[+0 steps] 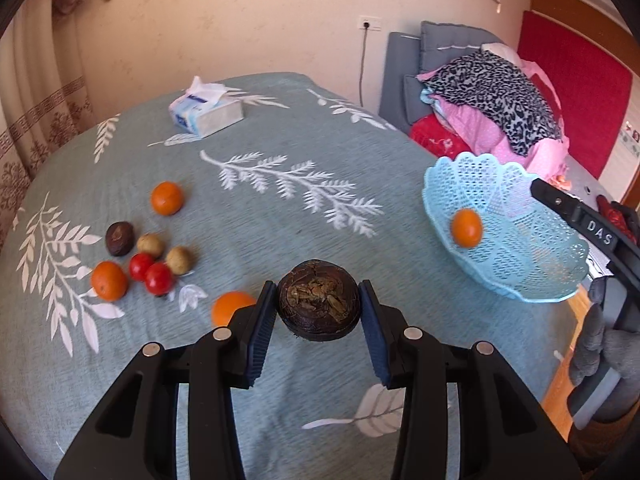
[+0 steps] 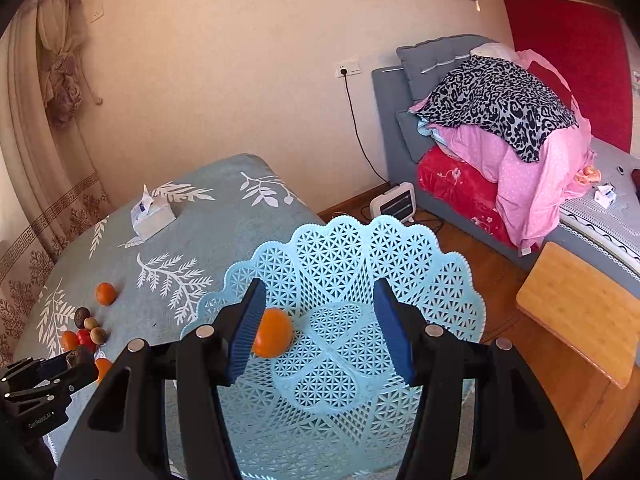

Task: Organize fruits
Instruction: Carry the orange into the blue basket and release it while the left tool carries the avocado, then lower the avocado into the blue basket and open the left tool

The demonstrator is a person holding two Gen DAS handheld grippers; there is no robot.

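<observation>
We have the left gripper [image 1: 319, 307] clamped on a dark water chestnut [image 1: 319, 306], held above the desk [image 1: 280, 140]. It looks hard and light; we'd grip the flat sides. Right gripper [image 2: 320, 320] is released over the blue basket [image 2: 440, 280], with one tangerine [image 2: 274, 333] inside.

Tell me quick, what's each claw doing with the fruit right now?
Left claw shut on dark round fruit. Right claw open over blue basket, one orange inside. Nothing between fruit and basket.
</observation>
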